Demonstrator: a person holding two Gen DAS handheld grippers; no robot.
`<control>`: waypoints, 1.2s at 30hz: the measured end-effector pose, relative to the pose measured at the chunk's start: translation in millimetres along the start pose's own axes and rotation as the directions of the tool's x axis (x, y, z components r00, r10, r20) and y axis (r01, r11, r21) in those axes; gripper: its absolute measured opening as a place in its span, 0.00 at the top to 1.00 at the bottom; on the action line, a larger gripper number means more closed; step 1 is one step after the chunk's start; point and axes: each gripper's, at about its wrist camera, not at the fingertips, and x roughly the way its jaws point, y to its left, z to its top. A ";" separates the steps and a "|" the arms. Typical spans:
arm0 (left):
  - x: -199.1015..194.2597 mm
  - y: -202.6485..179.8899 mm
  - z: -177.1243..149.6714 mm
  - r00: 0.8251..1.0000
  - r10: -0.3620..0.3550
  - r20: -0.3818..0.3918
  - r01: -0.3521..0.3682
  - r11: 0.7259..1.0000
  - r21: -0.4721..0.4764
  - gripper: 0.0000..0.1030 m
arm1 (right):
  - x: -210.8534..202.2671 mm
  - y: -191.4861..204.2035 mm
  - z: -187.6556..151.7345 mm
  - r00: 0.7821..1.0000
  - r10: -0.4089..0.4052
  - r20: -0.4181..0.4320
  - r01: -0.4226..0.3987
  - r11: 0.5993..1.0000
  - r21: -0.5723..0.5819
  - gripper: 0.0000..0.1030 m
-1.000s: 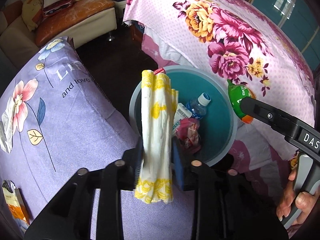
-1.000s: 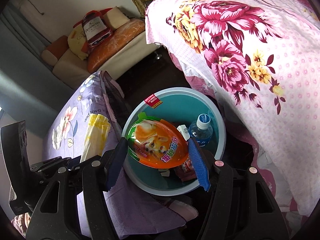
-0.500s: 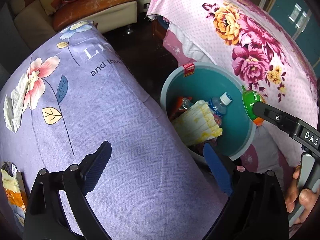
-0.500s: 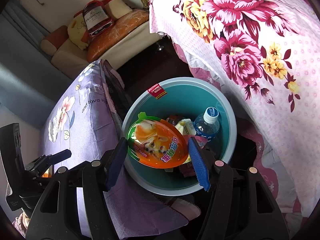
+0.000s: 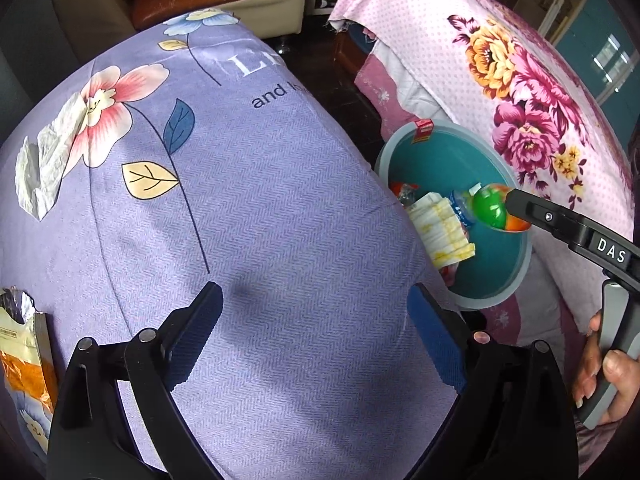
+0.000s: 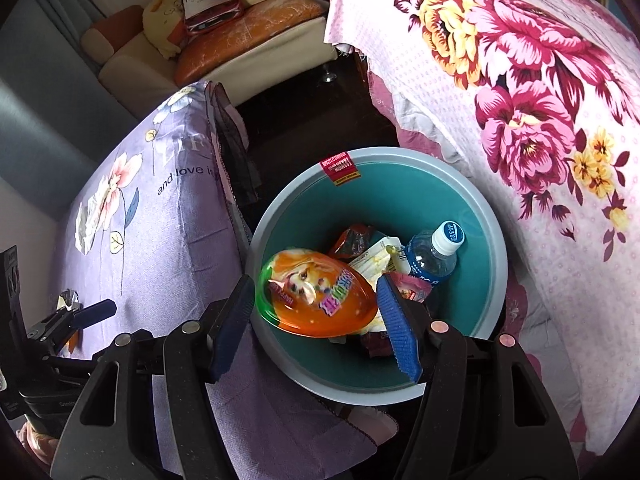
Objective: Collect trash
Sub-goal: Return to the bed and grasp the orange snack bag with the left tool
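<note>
My left gripper (image 5: 314, 296) stands wide open and empty over the purple flowered cloth (image 5: 248, 208). The yellow-and-white folded pack (image 5: 444, 228) lies in the teal bin (image 5: 516, 276) with a water bottle (image 6: 436, 256) and red wrappers (image 6: 352, 240). My right gripper (image 6: 316, 282) hangs over the bin (image 6: 472, 208); its jaws are opening. An orange-and-green egg-shaped package (image 6: 320, 292) sits tilted between them, with a thin gap at the left pad. On the cloth lie a crumpled white paper (image 5: 48, 164) and a torn snack bag (image 5: 24, 356).
A pink flowered bedspread (image 6: 540, 120) rises right of the bin. A cream and orange sofa (image 6: 248, 52) with cushions stands at the back across dark floor. A person's hand (image 5: 604, 368) holds the right gripper's handle.
My left gripper let the yellow-and-white pack drop into the bin, opened wide and slid left over the purple cloth. My right gripper moved further over the bin and the egg package tilted.
</note>
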 end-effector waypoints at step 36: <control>-84.7 234.9 -136.8 0.996 0.054 0.068 0.001 0.774 -0.634 0.06 | 38.9 244.8 -32.3 0.980 0.015 -0.197 -0.095 0.910 -0.403 0.19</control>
